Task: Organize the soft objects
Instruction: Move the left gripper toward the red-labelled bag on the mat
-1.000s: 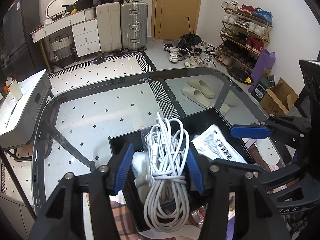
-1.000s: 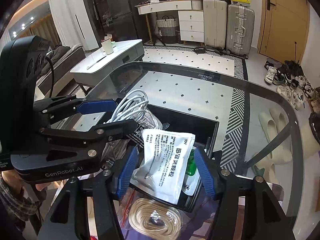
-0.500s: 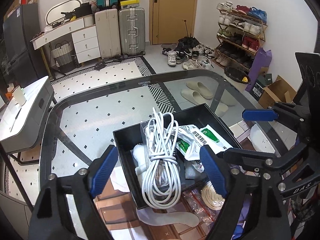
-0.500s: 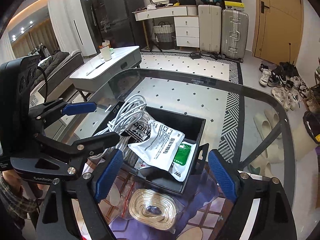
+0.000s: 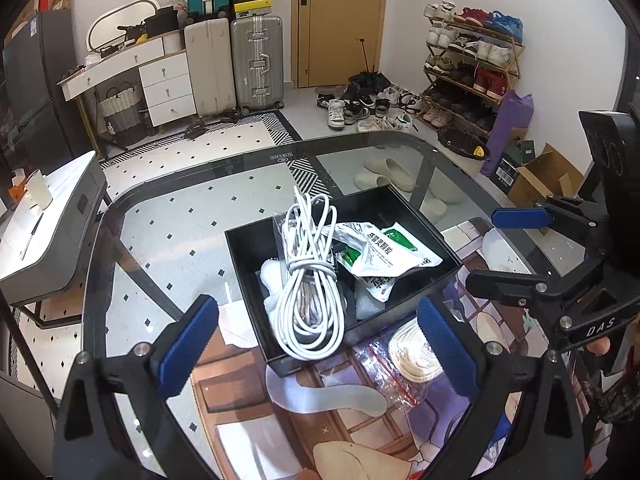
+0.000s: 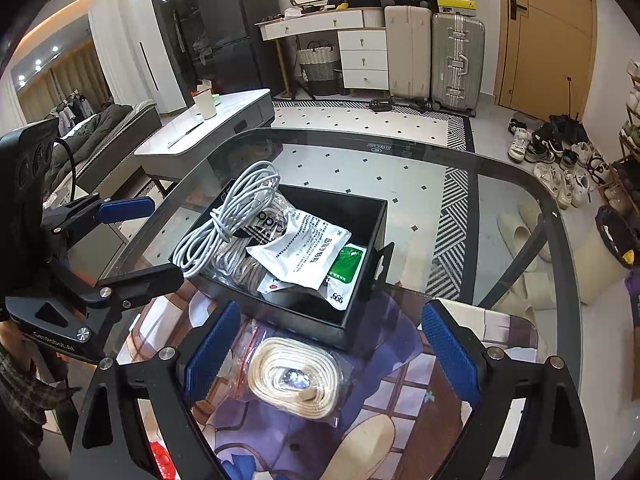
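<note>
Lying flat in its clear zip bag (image 6: 298, 376) on the printed mat (image 6: 404, 396), the coiled cream rope (image 6: 294, 380) is the one soft thing not yet in the black box (image 6: 362, 300). It sits just outside the box's near wall, touching or nearly touching it. From the right gripper (image 6: 334, 354) it is straight ahead and slightly below, centred between the spread fingers, with the coil's long axis running left to right across the gripper's opening. From the left gripper (image 5: 316, 350) the same rope (image 5: 416, 354) lies off to the right, close to that gripper's right finger rather than between the two. So the right hand looks the nearer and better lined up for a pick. Both grippers are released, jaws wide apart, holding nothing. Inside the box the white cable bundle (image 5: 310, 276) rests along the left half and the white-and-green packets (image 5: 386, 252) on the right, the cable's loops rising over the rim. How thick the bag is cannot be judged through the fisheye.
</note>
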`<state>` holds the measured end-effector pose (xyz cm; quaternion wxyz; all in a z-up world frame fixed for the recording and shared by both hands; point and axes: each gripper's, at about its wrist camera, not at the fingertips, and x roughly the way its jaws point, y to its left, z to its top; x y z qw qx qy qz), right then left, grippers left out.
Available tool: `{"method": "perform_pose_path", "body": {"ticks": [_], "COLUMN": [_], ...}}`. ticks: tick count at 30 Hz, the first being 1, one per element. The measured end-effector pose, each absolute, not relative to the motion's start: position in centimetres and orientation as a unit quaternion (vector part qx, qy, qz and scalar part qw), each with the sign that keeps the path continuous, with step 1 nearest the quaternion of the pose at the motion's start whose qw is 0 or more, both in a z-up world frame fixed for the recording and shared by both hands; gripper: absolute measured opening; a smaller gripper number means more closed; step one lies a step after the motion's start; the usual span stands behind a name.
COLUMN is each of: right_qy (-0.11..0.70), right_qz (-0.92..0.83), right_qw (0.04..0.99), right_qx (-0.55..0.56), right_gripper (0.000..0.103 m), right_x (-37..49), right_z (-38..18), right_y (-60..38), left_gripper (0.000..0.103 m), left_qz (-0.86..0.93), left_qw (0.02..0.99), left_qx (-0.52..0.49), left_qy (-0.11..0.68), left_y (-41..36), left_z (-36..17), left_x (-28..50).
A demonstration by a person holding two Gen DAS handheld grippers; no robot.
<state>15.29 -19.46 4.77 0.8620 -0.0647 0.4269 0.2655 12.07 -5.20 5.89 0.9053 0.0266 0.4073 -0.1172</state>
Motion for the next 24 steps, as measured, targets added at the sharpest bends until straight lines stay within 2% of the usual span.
{"method": "perform_pose_path", "body": {"ticks": [24], "right_qy": [0.46], "right_qz": [0.275], "right_qw": [0.843], "right_qx": [-0.05], "right_gripper": [0.093], "right_x": [13.3], "right_z": [1.8], "right_y": [-19.0], "left_gripper": [0.101], "left_qz": [-0.141], "left_qw": [0.885], "left_qx": [0.047], "left_qy": [0.442], "left_y": [-7.3], "left_z": [3.0], "left_x": [6.3]}}
